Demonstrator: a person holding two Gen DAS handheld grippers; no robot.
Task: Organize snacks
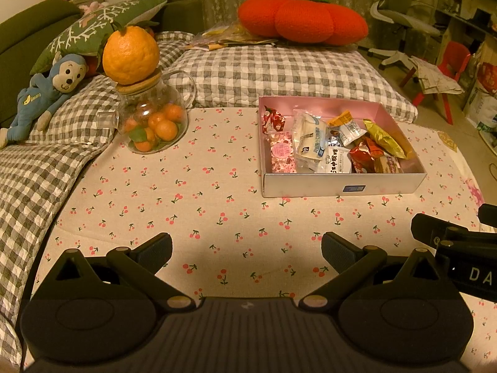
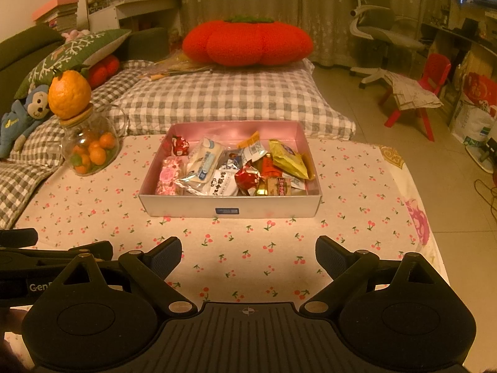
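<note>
We hold the left gripper [image 1: 247, 250] and the right gripper [image 2: 248, 255] low over the desk [image 2: 279, 248], which wears a cherry-print cloth, both with jaws spread wide and nothing between them. The snacks [image 2: 236, 168] lie heaped inside a shallow box [image 2: 230, 206] with a pink interior, sitting on the cloth ahead of us, well apart from either gripper. To the box's left stands a glass jar [image 1: 152, 124] of small oranges, a large orange [image 1: 130, 54] balanced on its wooden lid. A blue monkey toy [image 1: 40, 96] rests on the checked bedding beyond, near a red pumpkin cushion [image 2: 247, 42].
</note>
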